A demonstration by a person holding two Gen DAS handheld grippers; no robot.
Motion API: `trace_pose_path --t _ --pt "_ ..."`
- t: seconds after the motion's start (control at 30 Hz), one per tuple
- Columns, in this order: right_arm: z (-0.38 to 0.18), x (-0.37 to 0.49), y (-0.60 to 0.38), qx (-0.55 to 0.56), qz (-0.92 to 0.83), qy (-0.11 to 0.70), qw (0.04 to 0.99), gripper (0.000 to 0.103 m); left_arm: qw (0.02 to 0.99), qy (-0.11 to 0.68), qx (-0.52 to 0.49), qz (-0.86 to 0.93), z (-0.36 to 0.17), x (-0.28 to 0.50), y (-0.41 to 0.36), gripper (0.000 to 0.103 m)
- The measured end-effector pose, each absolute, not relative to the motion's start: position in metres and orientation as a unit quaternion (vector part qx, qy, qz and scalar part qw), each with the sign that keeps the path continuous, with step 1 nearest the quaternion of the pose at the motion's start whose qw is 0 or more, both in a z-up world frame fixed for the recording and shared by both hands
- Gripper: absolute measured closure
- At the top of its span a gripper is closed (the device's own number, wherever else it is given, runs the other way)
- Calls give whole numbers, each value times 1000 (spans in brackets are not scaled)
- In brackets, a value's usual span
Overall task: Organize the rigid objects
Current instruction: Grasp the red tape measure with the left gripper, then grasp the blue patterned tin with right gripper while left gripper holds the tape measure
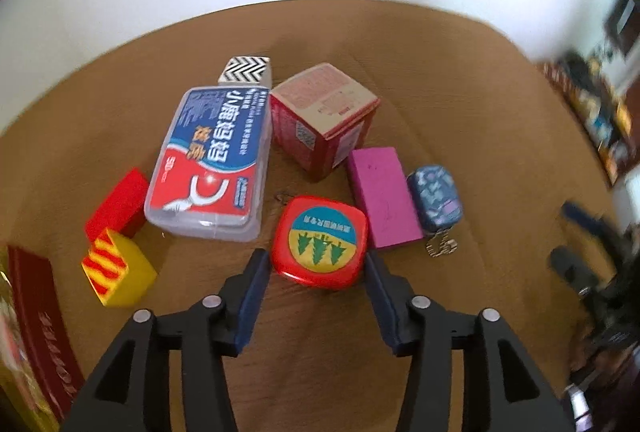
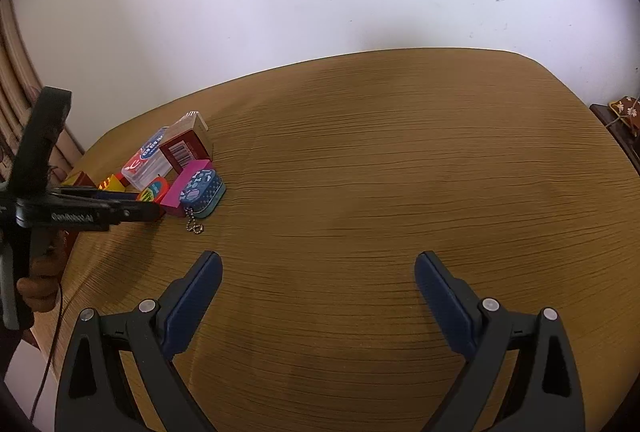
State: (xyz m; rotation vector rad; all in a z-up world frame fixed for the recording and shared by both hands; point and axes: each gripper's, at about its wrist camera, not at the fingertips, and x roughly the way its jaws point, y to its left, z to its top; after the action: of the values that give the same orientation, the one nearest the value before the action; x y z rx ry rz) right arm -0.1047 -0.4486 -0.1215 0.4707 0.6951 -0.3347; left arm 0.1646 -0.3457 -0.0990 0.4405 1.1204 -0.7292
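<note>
Left gripper [image 1: 316, 272] jaws part open around red square tin [image 1: 319, 241], pads just beside it, not squeezing. Tin lid on, sits near pink block [image 1: 382, 196]. Right gripper [image 2: 318, 272] wide open, empty, above bare brown table [image 2: 400, 172].

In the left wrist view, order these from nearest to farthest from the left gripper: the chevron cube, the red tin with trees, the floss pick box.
From the left gripper:
1. Red tin with trees, right at the fingertips.
2. Floss pick box, farther back, left.
3. Chevron cube, behind that box.
</note>
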Motion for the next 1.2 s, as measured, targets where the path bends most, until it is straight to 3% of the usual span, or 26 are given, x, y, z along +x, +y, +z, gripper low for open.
trace_pose_path --t 0.1,0.3,0.4,0.5,0.83,0.97,1.2 --pt "-122 -105 -448 228 -162 336 900 7 767 497 234 -330 -101 163 -355 45" --pt "-122 -104 -448 228 -163 337 899 7 761 505 220 -343 -103 176 -359 46" --pt "-123 -103 -448 229 -164 338 898 7 767 498 215 -344 -102 174 -357 55" --pt "-126 -101 -450 232 -172 349 891 7 781 484 216 -330 -102 159 -352 55" --pt "-129 -92 -442 215 -180 380 882 5 815 504 96 -269 -97 109 -278 55" --pt "-114 -76 -434 188 -96 372 904 5 821 500 84 -263 -97 88 -260 55" --pt "-100 -1 -419 46 32 398 916 22 820 502 96 -258 -98 77 -248 54"
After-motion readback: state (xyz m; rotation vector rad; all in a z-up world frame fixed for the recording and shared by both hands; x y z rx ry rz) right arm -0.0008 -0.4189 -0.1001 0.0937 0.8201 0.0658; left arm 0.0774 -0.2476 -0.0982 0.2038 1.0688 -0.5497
